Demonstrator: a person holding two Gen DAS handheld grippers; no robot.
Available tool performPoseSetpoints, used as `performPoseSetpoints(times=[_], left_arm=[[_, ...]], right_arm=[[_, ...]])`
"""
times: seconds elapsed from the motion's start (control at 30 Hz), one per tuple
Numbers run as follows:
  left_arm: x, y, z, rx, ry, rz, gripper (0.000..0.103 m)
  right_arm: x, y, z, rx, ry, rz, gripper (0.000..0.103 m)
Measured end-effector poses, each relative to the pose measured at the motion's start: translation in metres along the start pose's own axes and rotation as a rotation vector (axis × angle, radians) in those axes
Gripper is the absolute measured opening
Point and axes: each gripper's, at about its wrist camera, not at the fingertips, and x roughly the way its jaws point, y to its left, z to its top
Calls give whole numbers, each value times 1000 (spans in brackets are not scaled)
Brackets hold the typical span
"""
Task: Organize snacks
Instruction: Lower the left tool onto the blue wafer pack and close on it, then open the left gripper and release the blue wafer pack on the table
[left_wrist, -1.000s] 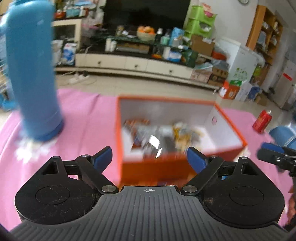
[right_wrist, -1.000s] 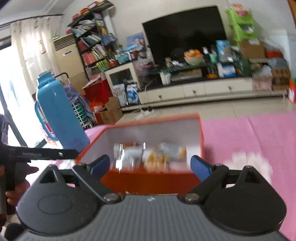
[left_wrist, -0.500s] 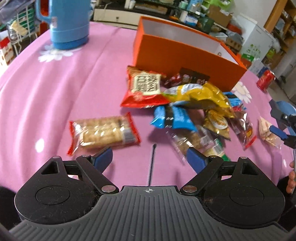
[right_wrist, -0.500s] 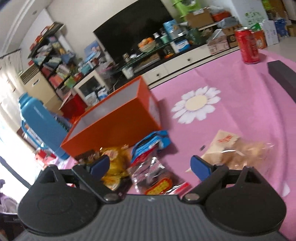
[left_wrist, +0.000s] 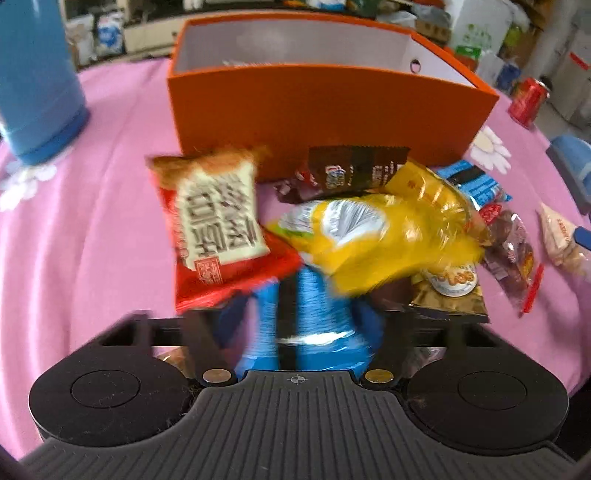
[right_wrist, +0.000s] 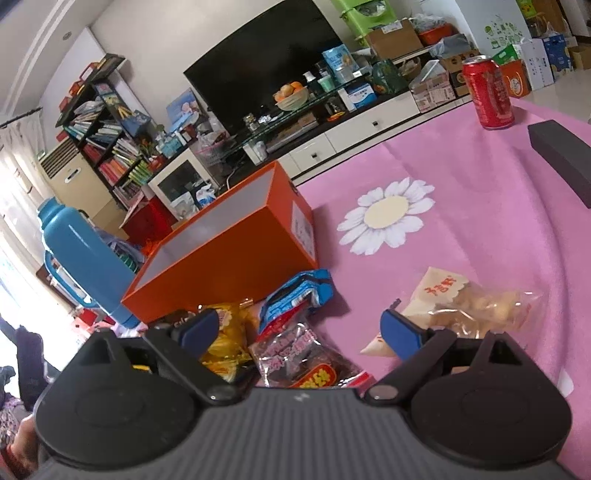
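An open orange box (left_wrist: 325, 107) stands on the pink tablecloth; it also shows in the right wrist view (right_wrist: 229, 254). A pile of snack packets lies in front of it: a red packet (left_wrist: 218, 225), a yellow bag (left_wrist: 380, 236), a dark brown packet (left_wrist: 351, 170). My left gripper (left_wrist: 299, 328) has its fingers around a blue packet (left_wrist: 306, 321); the view is blurred and I cannot tell if they press it. My right gripper (right_wrist: 299, 328) is open above a dark red packet (right_wrist: 299, 358), with a clear packet of pale snacks (right_wrist: 476, 302) to its right.
A blue thermos (left_wrist: 37, 74) stands left of the box, also in the right wrist view (right_wrist: 81, 258). A red can (right_wrist: 489, 96) and a dark flat block (right_wrist: 561, 158) sit at the far right. A TV cabinet stands beyond the table.
My left gripper moved forward and down into the pile, and its fingers came in around the blue packet. My right gripper dropped slightly toward the dark red packet and stays open.
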Motion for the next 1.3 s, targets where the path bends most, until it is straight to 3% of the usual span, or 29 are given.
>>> performPoseSetpoints(times=[0.17,0.37,0.5,0.6,0.7,0.8,0.97,1.1,1.17,1.3], left_arm=[[-20,9,-11,-51,-17,-10,12],[-58,11,-61,-81,-25,36,12],[-59,11,-88,-97,-18,86,13],[-57,3,-95,-56,-45,127,18],[-53,-4,-97,-5,-51,163,35],[-51,-4,-99,-4,-64,144,43],[-52,1,-99,-16,-68,108,48],[-54,12,-98,-78,-77,64,52],[-55,17,-97,-106,-80,52,53],[-55,19,-94,-124,-77,52,53]], right_arm=[[0,0,0,6,-2,-3,93],[3,3,-1,-14,7,-4,93],[2,4,-2,-25,3,-17,93],[-6,3,-1,-35,-18,-50,93],[-17,5,-1,-72,28,-131,93],[-26,9,-10,-130,99,-251,93],[-29,4,-7,-162,109,-343,93],[-21,2,15,-278,68,-273,93],[-3,-9,29,-311,76,-293,93],[34,-46,38,-128,216,-264,94]])
